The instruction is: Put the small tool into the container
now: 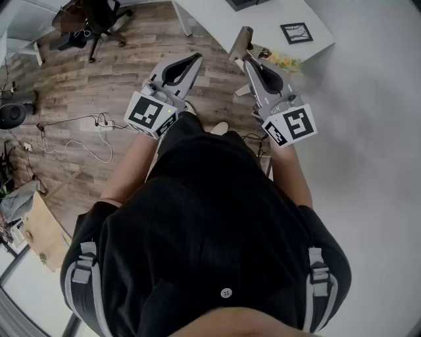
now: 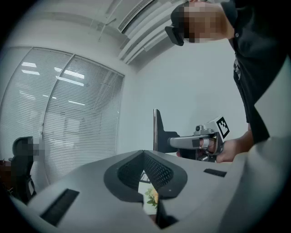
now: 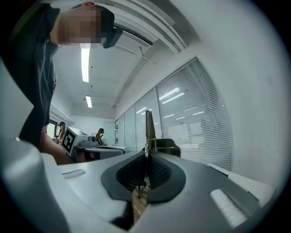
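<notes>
The left gripper [image 1: 195,60] is held above the wood floor [image 1: 99,72]. In its own view its jaws are seen closed tip to tip, with nothing gripped. Only a narrow slot is left lower down between the pads. A sprig of flowers [image 2: 152,198] is glimpsed through that slot.

To the right, the right gripper [image 1: 252,63] is clamped shut on the small tool [image 1: 242,41], a thin flat blade. The blade is pinched between the jaw tips and juts out beyond them, over the near edge of the white table [image 1: 210,20].

In the right gripper view the blade is shown only edge-on, as a slim upright strip [image 3: 148,129]. In the left gripper view its broad dark face [image 2: 157,129] is shown side-on, standing up from the other gripper's tips. Only the head view shows both grippers held side by side, well apart. It also shows a framed picture [image 1: 296,32] lying near the table's far corner.
</notes>
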The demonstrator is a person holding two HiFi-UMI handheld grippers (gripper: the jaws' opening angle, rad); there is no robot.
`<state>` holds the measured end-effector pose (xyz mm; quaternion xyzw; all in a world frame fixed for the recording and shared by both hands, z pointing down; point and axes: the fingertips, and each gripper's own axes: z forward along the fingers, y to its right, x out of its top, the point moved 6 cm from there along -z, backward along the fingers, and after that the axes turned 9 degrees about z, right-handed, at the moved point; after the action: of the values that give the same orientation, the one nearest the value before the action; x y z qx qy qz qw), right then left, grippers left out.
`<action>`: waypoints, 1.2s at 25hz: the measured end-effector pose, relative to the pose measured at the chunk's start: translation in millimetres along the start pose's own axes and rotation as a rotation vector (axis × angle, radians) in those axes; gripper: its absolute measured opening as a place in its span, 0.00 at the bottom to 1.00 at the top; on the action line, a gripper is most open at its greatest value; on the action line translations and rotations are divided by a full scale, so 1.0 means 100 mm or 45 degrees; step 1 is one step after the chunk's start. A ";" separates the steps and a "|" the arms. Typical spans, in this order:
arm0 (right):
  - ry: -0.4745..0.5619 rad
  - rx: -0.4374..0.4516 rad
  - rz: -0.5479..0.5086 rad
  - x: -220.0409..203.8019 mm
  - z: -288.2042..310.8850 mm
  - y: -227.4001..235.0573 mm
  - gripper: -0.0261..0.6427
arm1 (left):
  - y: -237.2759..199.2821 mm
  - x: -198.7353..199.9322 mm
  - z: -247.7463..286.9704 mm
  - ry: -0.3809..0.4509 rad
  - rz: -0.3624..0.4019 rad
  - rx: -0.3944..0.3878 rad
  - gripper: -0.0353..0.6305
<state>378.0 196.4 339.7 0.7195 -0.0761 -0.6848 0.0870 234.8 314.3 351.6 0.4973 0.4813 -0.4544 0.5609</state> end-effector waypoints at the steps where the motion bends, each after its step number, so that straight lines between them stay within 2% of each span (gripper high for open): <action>1: -0.001 0.001 -0.008 0.00 0.01 0.00 0.06 | 0.00 0.01 0.01 0.004 0.002 0.001 0.07; 22: -0.029 0.077 0.012 -0.07 0.00 0.09 0.06 | 0.12 -0.02 0.18 -0.007 0.008 0.013 0.07; 30: -0.027 0.103 0.039 0.00 0.28 -0.01 0.06 | -0.13 0.05 0.02 -0.013 0.023 0.043 0.07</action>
<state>349.8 196.8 338.3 0.7140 -0.1157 -0.6872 0.0675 223.2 311.4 344.7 0.5087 0.4661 -0.4598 0.5591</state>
